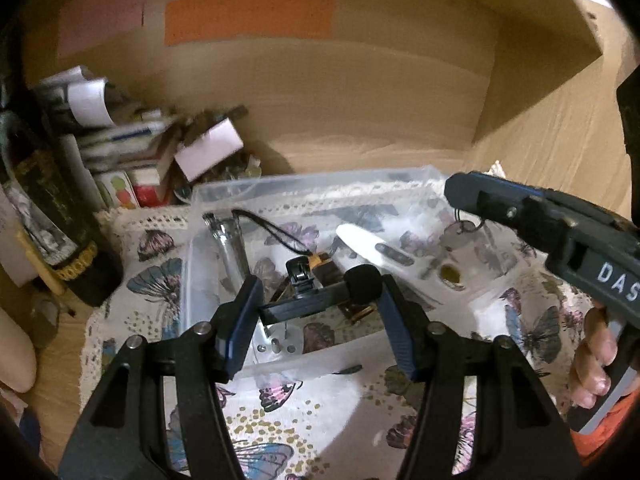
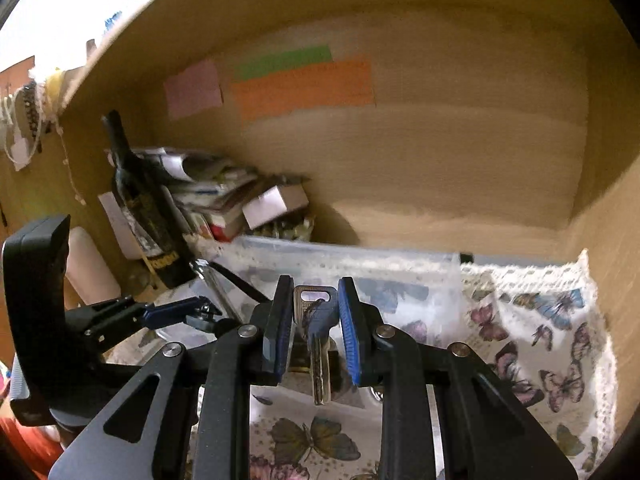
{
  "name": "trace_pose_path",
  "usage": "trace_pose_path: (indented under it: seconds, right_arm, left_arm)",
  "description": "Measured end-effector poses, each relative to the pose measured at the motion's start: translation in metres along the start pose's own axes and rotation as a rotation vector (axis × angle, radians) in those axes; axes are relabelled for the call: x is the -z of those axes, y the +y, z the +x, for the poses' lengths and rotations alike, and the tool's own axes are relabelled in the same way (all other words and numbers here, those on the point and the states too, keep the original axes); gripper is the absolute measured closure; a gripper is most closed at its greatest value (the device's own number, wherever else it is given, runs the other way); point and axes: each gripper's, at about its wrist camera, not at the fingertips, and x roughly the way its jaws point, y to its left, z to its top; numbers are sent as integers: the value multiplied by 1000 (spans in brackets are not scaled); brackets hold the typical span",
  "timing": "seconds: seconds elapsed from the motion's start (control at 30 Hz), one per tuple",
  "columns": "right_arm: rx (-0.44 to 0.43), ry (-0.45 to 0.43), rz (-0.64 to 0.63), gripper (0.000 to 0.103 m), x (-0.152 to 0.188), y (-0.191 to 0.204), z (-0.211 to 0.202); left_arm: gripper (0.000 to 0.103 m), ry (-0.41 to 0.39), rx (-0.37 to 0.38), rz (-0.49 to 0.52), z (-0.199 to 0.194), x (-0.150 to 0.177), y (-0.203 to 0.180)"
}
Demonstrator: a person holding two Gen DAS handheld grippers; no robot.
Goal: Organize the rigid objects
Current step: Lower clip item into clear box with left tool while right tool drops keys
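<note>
A clear plastic bin (image 1: 224,192) stands on a butterfly-print cloth (image 1: 320,412). In it lie a metal flashlight (image 1: 230,248) with a black strap, a white flat tool (image 1: 372,246) and a coin (image 1: 450,274). My left gripper (image 1: 318,300) is shut on a black bar-shaped device (image 1: 316,304) with a foam tip, held over the bin. My right gripper (image 2: 314,320) is shut on a bunch of keys (image 2: 316,320), one with a blue head, above the bin's (image 2: 400,260) near side. The right gripper also shows in the left wrist view (image 1: 460,190).
A dark wine bottle (image 1: 44,216) stands at the left beside a heap of boxes and papers (image 1: 140,148). Wooden shelf walls close the back and right. Coloured sticky notes (image 1: 248,16) hang on the back wall. The cloth's lace edge (image 2: 520,276) reaches the right wall.
</note>
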Motion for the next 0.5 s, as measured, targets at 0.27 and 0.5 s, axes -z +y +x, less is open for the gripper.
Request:
trace_pose_path:
  seconds: [0.27,0.5]
  right_arm:
    - [39,144,4,83,18,-10,46]
    - [60,148,-35,77,19,-3,41]
  left_arm:
    - [43,31,31,-14,15,1,2]
    - [37,15,44,-11,5,1,1]
